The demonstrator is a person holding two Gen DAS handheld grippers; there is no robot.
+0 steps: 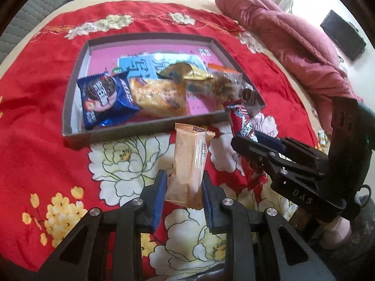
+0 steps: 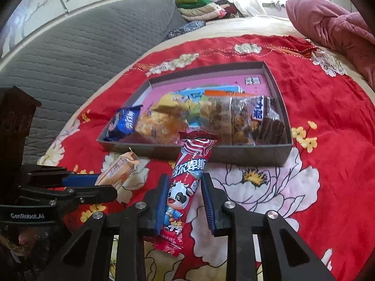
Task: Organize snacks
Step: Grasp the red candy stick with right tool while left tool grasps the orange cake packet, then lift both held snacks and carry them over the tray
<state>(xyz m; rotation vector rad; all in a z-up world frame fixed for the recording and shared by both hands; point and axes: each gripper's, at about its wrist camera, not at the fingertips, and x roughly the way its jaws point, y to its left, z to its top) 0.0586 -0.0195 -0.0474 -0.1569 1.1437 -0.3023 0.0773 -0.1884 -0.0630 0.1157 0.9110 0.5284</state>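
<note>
Pickup step: left gripper (image 1: 184,195) clamps peach wafer pack (image 1: 189,164), right gripper (image 2: 185,201) clamps red candy stick (image 2: 187,185); next, carry both over shallow box (image 2: 284,107) wall, release.

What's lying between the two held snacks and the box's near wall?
Nothing: in both wrist views only the red floral bedspread lies between the orange packet, the red packet and the box wall.

One shallow box (image 2: 248,155), two tools each holding one snack packet, and several more packets (image 1: 107,100) inside the box.
</note>
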